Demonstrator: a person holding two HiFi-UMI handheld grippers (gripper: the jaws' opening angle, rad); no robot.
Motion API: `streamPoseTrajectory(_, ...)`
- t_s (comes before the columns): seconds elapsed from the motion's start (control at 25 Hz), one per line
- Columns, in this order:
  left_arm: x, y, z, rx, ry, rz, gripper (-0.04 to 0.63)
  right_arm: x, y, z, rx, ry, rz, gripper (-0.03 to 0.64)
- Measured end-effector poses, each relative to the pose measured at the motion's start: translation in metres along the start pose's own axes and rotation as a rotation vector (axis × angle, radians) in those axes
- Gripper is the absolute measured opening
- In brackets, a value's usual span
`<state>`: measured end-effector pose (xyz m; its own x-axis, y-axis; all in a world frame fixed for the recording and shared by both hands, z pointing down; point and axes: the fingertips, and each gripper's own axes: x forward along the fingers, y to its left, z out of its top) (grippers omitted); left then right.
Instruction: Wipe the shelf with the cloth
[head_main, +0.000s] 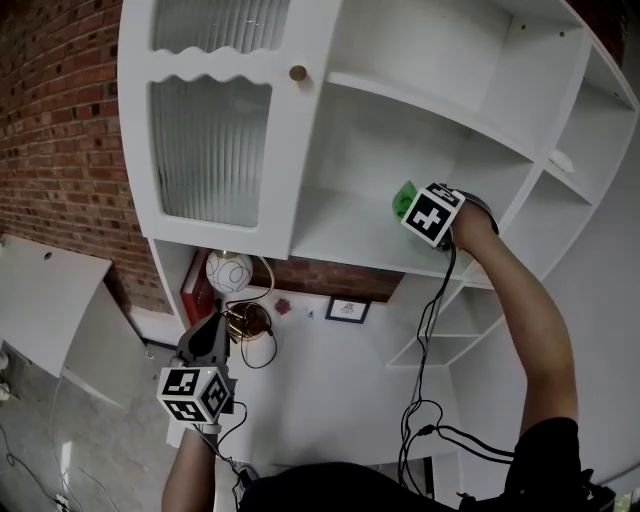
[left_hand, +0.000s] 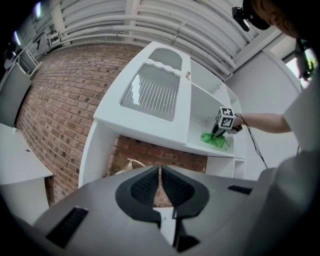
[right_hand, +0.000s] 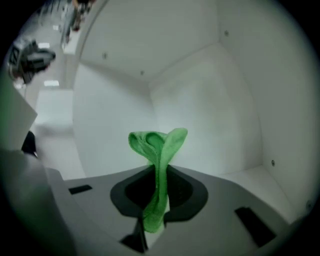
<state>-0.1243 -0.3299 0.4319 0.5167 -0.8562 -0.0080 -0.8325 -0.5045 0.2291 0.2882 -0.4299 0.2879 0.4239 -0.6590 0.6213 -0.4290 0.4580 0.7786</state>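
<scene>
A white cabinet shelf (head_main: 345, 235) holds my right gripper (head_main: 415, 212), which reaches into its open compartment. That gripper is shut on a green cloth (right_hand: 159, 150); the cloth bunches out past the jaws towards the white back wall. The cloth (head_main: 404, 199) peeks out green beside the marker cube, and from the left gripper view the cloth (left_hand: 214, 140) lies against the shelf board (left_hand: 210, 149). My left gripper (head_main: 203, 345) hangs low and away from the cabinet, its jaws pressed together with nothing between them (left_hand: 160, 177).
A ribbed glass door (head_main: 210, 150) with a round knob (head_main: 297, 72) stands left of the open compartment. More white shelves (head_main: 560, 160) run to the right. A brick wall (head_main: 60, 130) lies at the left. A brass lamp (head_main: 232, 275) sits under the cabinet.
</scene>
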Motion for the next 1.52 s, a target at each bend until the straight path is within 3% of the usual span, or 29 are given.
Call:
streamPoseTrajectory(0.12, -0.008, -0.004, 0.003, 0.014, 0.002, 0.019, 0.020, -0.039, 0.020, 0.055, 0.145, -0.301, 0.213, 0.041)
streamPoseTrajectory(0.28, -0.027, -0.004, 0.015, 0.044, -0.004, 0.062, 0.020, -0.076, 0.042, 0.114, 0.287, -0.557, 0.474, 0.041)
streamPoseTrajectory(0.36, -0.039, 0.001, 0.021, 0.054, -0.009, 0.092, 0.020, -0.085, 0.056, 0.140, 0.403, -0.648, 0.634, 0.041)
streamPoseTrajectory(0.52, -0.068, 0.020, 0.023, 0.017, -0.003, 0.150, 0.020, -0.089, 0.088, 0.183, 0.763, -0.732, 1.056, 0.040)
streamPoseTrajectory(0.6, -0.083, 0.034, 0.022, -0.006, -0.001, 0.194, 0.020, -0.084, 0.103, 0.196, 0.838, -0.720, 1.153, 0.040)
streamPoseTrajectory(0.8, -0.106, 0.059, 0.014, -0.034, -0.001, 0.277, 0.020, -0.066, 0.121, 0.206, 0.709, -0.658, 1.044, 0.040)
streamPoseTrajectory(1.16, -0.083, 0.052, -0.007, -0.061, 0.032, 0.221, 0.020, -0.055, 0.141, 0.190, 0.394, -0.554, 0.828, 0.040)
streamPoseTrajectory(1.52, -0.046, 0.034, -0.010, -0.067, 0.043, 0.127, 0.020, -0.045, 0.130, 0.137, 0.429, -0.476, 0.834, 0.041)
